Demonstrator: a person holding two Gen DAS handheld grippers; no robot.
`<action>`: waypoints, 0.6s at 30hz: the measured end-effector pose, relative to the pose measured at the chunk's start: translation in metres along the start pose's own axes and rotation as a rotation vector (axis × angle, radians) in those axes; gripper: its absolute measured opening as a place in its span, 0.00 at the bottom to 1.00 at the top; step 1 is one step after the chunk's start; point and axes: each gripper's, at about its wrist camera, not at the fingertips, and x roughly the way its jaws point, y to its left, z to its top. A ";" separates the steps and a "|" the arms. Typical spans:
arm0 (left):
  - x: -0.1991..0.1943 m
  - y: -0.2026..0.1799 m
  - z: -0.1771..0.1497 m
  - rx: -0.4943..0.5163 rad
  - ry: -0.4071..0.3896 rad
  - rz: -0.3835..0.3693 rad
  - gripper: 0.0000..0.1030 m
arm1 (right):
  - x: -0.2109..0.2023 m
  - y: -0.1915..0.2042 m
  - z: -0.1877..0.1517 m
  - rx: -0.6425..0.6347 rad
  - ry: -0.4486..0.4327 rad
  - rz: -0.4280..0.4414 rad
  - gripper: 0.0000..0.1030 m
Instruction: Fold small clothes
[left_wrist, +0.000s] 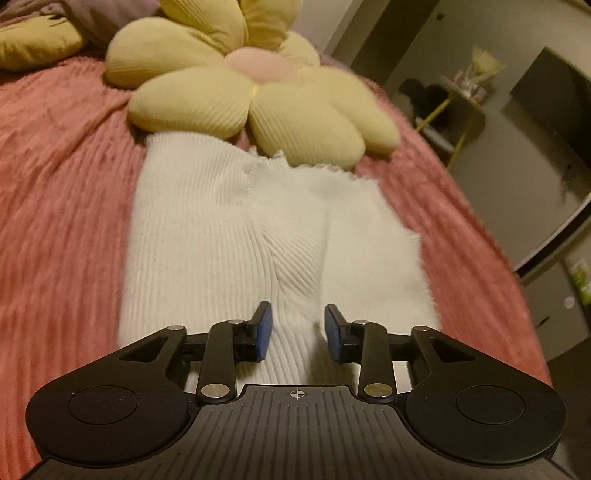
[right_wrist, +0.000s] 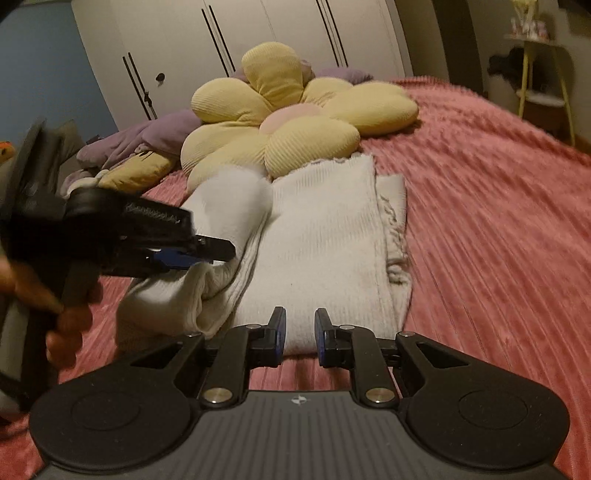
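A white ribbed knit garment (left_wrist: 236, 225) lies lengthwise on the pink bedspread (left_wrist: 55, 192), partly folded, its far end against a yellow flower cushion (left_wrist: 236, 92). My left gripper (left_wrist: 297, 332) is open, its blue pads either side of a raised fold at the garment's near end. In the right wrist view the garment (right_wrist: 325, 236) lies ahead, and my right gripper (right_wrist: 298, 336) is open and empty just above its near edge. The left gripper (right_wrist: 192, 256) shows there at the left over the garment's bunched left side, a hand on its handle.
The yellow flower cushion (right_wrist: 288, 122) sits past the garment, with lilac and yellow pillows (right_wrist: 147, 144) behind it. A white wardrobe (right_wrist: 240, 44) stands beyond the bed. A small side table (right_wrist: 535, 74) stands off the bed's right edge (left_wrist: 480, 229).
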 end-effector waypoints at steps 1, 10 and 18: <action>-0.015 0.004 -0.006 -0.018 -0.027 -0.034 0.50 | -0.001 -0.004 0.001 0.017 0.005 0.014 0.15; -0.050 0.040 -0.057 0.033 -0.063 0.221 0.56 | 0.033 -0.012 0.029 0.256 0.094 0.262 0.68; -0.024 0.042 -0.065 0.054 -0.021 0.279 0.57 | 0.094 0.012 0.044 0.281 0.228 0.305 0.65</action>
